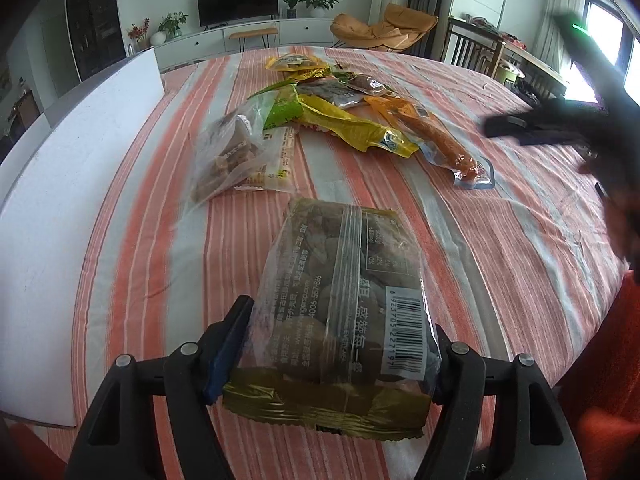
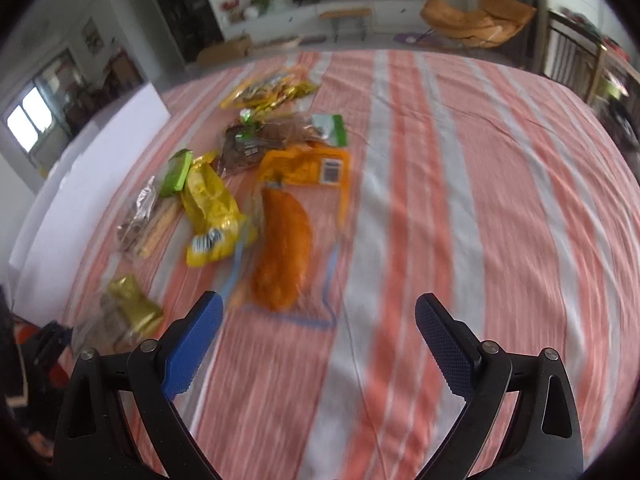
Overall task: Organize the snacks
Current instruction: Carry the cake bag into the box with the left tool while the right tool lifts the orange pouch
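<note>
left claw [image 1: 332,364] clenches gold-edged snack bag [image 1: 340,300]; right claw [image 2: 320,344] gapes wide, touching nothing.

Bench [image 2: 460,208] covered with orange, white and grey striped cloth. White board [image 1: 80,184] lies along its edge, left of the left jaws. Snack pile ahead of the left jaws: clear bag of brown pieces [image 1: 228,156], yellow packet [image 1: 352,128], orange sausage-shaped pack [image 2: 282,248] just ahead-left of the right jaws. Olive-edged packet [image 1: 340,308] sits between the left jaws.
</note>
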The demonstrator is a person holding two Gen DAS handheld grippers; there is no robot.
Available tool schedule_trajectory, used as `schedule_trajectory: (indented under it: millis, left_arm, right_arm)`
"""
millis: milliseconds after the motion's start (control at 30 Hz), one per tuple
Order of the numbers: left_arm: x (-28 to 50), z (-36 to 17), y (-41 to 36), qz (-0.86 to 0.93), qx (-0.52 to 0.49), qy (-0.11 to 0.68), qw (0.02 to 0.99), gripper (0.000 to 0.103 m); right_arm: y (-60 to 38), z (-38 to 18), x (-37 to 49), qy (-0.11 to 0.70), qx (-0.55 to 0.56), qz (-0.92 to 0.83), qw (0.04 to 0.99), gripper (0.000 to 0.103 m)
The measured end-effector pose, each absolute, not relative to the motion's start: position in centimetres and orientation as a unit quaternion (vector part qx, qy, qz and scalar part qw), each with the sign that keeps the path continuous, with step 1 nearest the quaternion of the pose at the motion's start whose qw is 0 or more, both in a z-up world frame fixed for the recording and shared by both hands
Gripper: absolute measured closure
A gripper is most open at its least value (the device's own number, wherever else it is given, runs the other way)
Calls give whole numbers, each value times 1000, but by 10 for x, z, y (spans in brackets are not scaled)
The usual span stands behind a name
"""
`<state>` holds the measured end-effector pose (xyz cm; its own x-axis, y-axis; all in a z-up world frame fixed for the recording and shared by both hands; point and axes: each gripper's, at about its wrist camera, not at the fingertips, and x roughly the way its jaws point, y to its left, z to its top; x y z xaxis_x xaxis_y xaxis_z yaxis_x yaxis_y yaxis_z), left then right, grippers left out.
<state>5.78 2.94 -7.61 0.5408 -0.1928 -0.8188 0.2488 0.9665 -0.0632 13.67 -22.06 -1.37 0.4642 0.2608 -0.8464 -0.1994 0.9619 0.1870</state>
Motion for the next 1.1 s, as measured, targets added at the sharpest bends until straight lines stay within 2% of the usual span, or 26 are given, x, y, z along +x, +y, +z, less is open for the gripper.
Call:
schedule_trajectory:
  millis: [167,233,267,333,433,633,733,933,1100]
  left_arm:
    - [51,-71,44,-118,12,460,880,32]
    - [49,-70,50,-118,6,459,881,32]
    - [48,-69,53,-119,1,458,881,32]
    - [47,-70,56,-122,-10,458,881,32]
    - [51,-69,58,-129,-29,459,878,33]
    - [50,-44,68,-155,-80,452,875,33]
    - [51,-15,95,-157,-125,431,880,33]
    - [50,41,202,-34,-145,375,915,33]
    - [43,41,295,99,-133,381,910,33]
  right_arm:
    - [-168,-53,201,596,-24,140,790,6]
    - [-168,-64,212,607,-27,127,784,8]
    - [-170,-63,213,603,-20,129,787,17]
    - [-178,-58,209,599,-29,112,792,47]
    - [-205,-56,198,599,25,123,791,49]
    - [-272,-41,168,539,242,158,791,50]
    - [-270,-18,161,510,271,181,796,50]
    - [-150,57,167,472,223,321,790,49]
    - [13,87,174,466,166,436,751,48]
